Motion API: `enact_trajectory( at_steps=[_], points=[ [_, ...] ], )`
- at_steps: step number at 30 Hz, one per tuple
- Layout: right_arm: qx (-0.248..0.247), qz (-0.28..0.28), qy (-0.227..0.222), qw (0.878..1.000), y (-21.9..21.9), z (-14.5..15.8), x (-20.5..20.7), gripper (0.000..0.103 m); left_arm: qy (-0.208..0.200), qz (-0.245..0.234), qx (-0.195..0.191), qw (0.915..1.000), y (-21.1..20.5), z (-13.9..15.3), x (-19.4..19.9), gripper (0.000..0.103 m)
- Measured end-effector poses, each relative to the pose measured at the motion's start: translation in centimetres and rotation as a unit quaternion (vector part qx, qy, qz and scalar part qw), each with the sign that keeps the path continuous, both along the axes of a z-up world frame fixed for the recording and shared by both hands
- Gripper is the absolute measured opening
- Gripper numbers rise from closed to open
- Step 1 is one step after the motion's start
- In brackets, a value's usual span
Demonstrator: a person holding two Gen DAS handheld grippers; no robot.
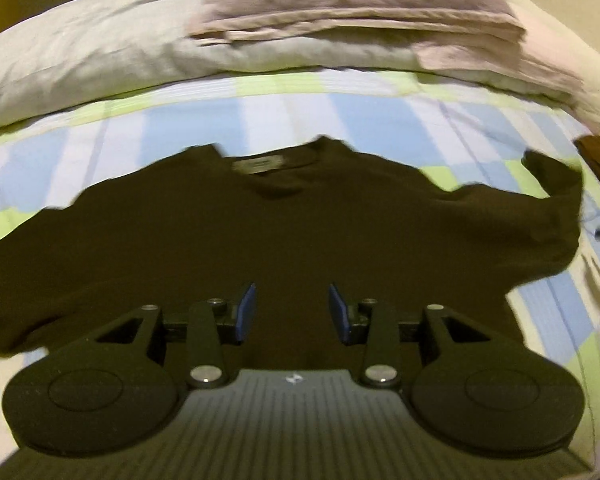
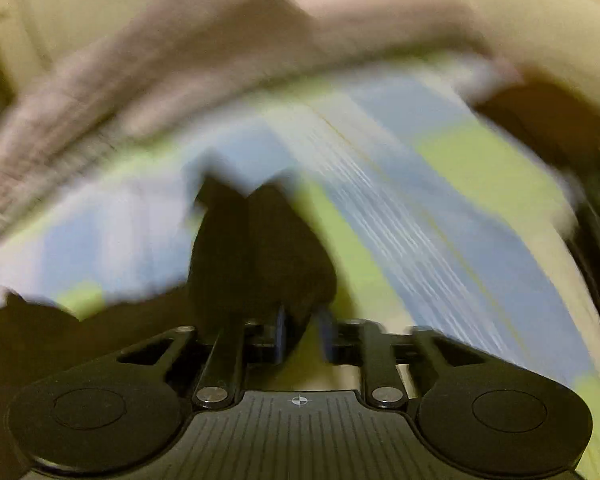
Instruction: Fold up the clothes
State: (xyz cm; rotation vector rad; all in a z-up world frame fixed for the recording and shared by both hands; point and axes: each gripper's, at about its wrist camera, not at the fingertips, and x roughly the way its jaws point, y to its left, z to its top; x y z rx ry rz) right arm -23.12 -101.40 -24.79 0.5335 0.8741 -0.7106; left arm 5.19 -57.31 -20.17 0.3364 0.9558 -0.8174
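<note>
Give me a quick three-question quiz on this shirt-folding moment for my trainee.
1. True or false: the dark shirt lies spread on a checked sheet.
2. The left gripper is: A) open above the shirt, B) shut on a pillow, C) out of view.
3. Fill in: beyond the shirt's collar, at the far edge of the sheet, lie the ___.
Key: 1 true; 2 A; 3 pillows.

A bedroom at home; checked bedsheet (image 1: 380,120), pillow (image 1: 80,52) and folded blanket (image 1: 340,4) show it.
</note>
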Motion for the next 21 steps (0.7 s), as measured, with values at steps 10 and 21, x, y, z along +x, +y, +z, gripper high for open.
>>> enact_trajectory(
  at_steps=[10, 21],
  points=[
    [0.03, 0.024, -0.029, 0.999, -3.8, -0.6, -2.2, 0.048, 0.008, -0.049, 0.018, 0.9986, -4.9, -0.6, -3.3, 0.038],
    [0.0, 0.125, -0.039, 0.991, -12.6, -5.2, 3.2, 0.048, 0.026, -0.035, 0.067, 0.9968, -5.7, -2.5, -6.1, 0.038]
  ],
)
